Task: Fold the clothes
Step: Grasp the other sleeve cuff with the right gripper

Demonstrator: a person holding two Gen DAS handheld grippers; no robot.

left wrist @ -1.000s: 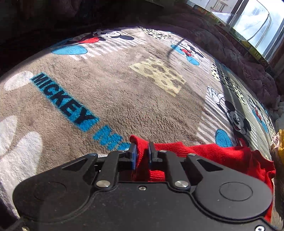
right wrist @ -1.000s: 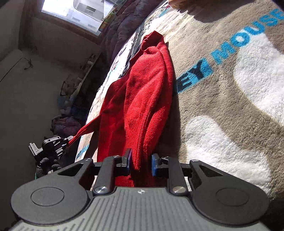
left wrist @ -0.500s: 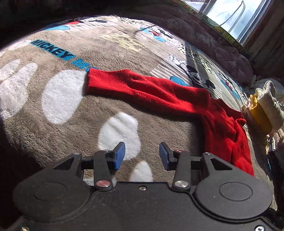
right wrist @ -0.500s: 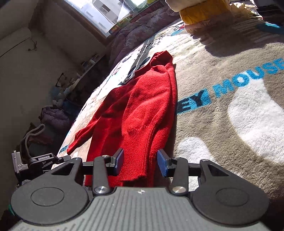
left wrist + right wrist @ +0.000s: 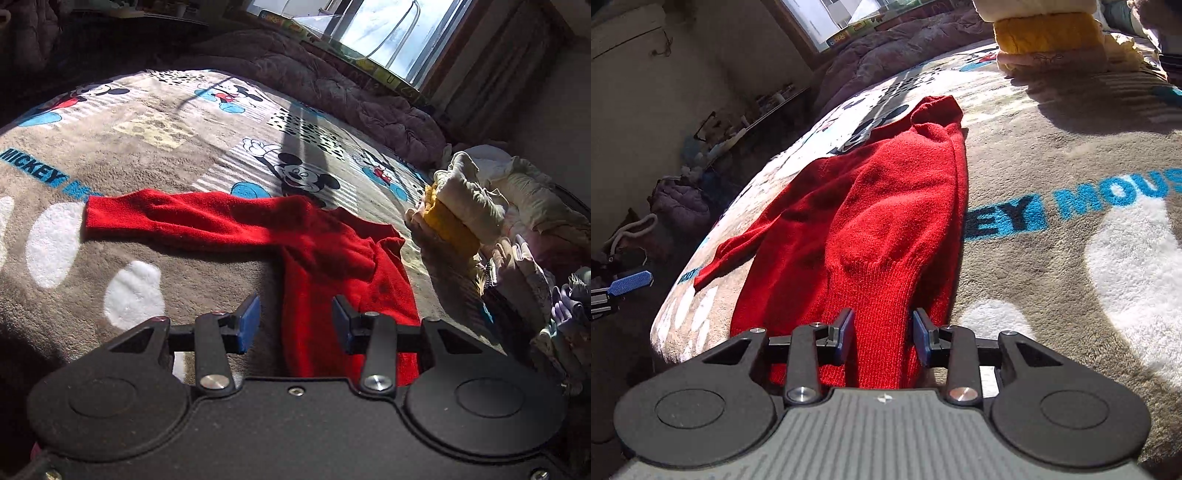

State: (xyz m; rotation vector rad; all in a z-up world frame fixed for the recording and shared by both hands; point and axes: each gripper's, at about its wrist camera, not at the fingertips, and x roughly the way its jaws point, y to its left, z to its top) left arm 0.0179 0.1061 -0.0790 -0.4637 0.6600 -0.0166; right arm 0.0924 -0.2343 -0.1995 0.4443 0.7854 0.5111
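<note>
Red knitted sweater (image 5: pixel 886 206) lies on the Mickey Mouse blanket (image 5: pixel 1071 280), partly folded: in the right wrist view the body is doubled lengthwise into a narrow strip with its ribbed hem (image 5: pixel 875 314) toward the camera; 1 sleeve (image 5: pixel 177 218) stretches flat to the side, well seen in the left wrist view; the collar (image 5: pixel 938 110) points to the far end of the bed. I judge the sleeve is laid out straight so that it can be turned over the body without wrinkles; this is only my reading.

Right gripper (image 5: pixel 882 334) has its jaws apart, 1 pad at each side of the ribbed hem; they clamp nothing, and whether the pads touch the knit I cannot tell. Left gripper (image 5: pixel 293 325) is also spread wide, above the edge of the body strip, holding nothing; a blue pad (image 5: pixel 629 282) of it shows at the left edge of the right wrist view.

Farther out, a stack of folded clothes (image 5: pixel 458 210) with a yellow piece (image 5: pixel 1049 37) in it stands near the collar end; a crumpled quilt (image 5: pixel 332 85) lies under the window (image 5: pixel 388 33).
</note>
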